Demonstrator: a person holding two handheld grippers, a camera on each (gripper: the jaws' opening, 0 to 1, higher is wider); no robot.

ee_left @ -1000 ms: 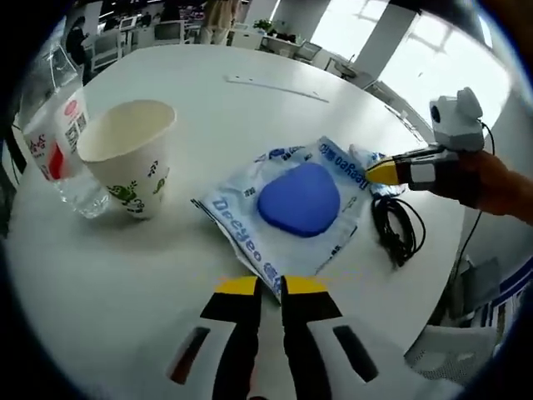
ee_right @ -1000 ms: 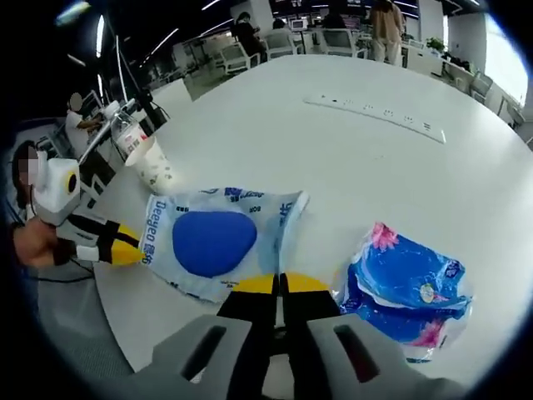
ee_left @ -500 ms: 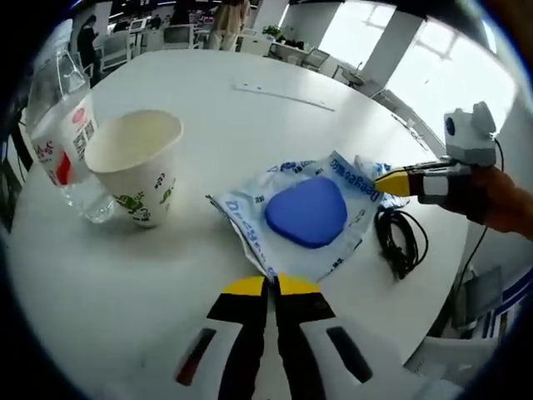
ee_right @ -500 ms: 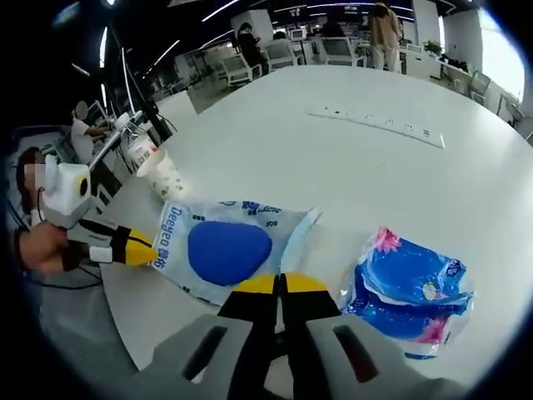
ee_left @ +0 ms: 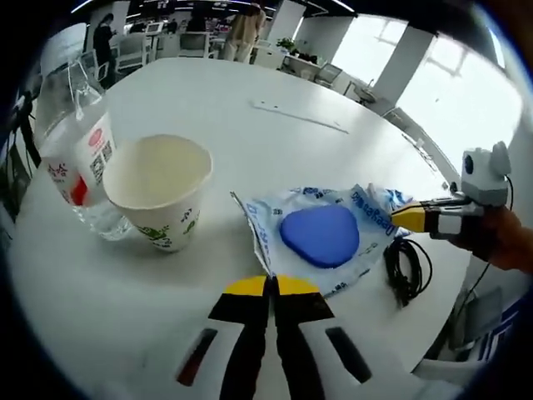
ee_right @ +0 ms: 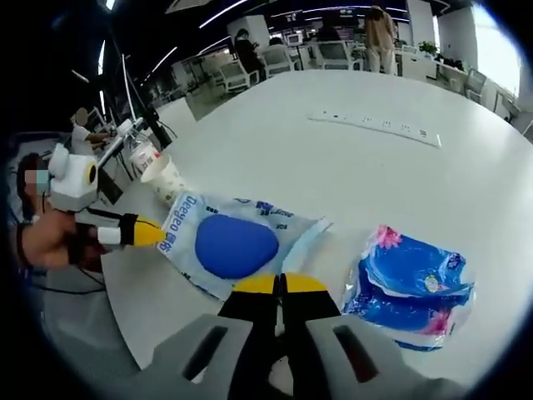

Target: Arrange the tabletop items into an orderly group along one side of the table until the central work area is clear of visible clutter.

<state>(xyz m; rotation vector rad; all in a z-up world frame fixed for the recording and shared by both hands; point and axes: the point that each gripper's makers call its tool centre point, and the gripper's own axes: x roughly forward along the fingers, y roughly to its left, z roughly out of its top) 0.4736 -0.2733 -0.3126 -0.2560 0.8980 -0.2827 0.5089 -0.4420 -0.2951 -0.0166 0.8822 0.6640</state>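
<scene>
Beside the cup (ee_left: 158,190), we pinch the pouch (ee_left: 321,237) with both closed grippers (ee_left: 271,286) (ee_right: 280,284), so it slides flat.

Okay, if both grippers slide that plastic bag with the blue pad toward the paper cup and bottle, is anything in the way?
Nothing visible: bare table lies between the bag and the paper cup, with the bottle just beyond the cup.

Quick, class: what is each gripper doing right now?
Left gripper: shut on the clear packet edge.
Right gripper: shut on the same packet's other edge.
</scene>
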